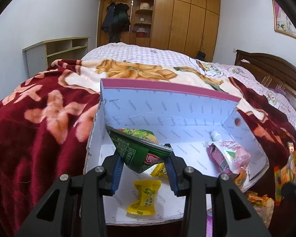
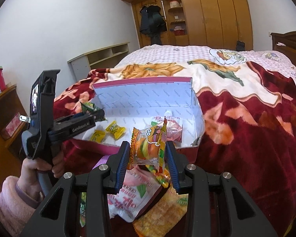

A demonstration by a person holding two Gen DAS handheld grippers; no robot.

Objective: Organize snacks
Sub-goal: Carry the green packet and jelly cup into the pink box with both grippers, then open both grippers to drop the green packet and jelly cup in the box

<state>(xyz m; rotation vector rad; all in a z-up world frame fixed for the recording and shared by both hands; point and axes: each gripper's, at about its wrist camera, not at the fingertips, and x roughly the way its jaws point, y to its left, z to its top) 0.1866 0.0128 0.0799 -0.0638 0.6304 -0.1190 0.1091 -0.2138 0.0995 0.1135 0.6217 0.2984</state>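
**A:** What is on the left side of the scene?

**B:** The left gripper is closed on a green snack packet, pinching its crimped edge. The packet hangs over the open white box, which lies on a red floral blanket. It looks light and crinkly, so the sealed seam is probably the safest place to hold it.

**A:** What is already inside the box?

**B:** Two yellow wrapped candies lie at about six o'clock on the box floor. A pink spouted pouch rests at about three o'clock against the wall. The pouch seems soft and heavier, likely best gripped near its stiff spout.

**A:** And on the right?

**B:** The right gripper is clamped on a burger gummy packet, held just short of the box's near wall. Its clear film looks slippery and light, so a grip across the flat seam should hold. More loose packets lie beneath, at six o'clock.
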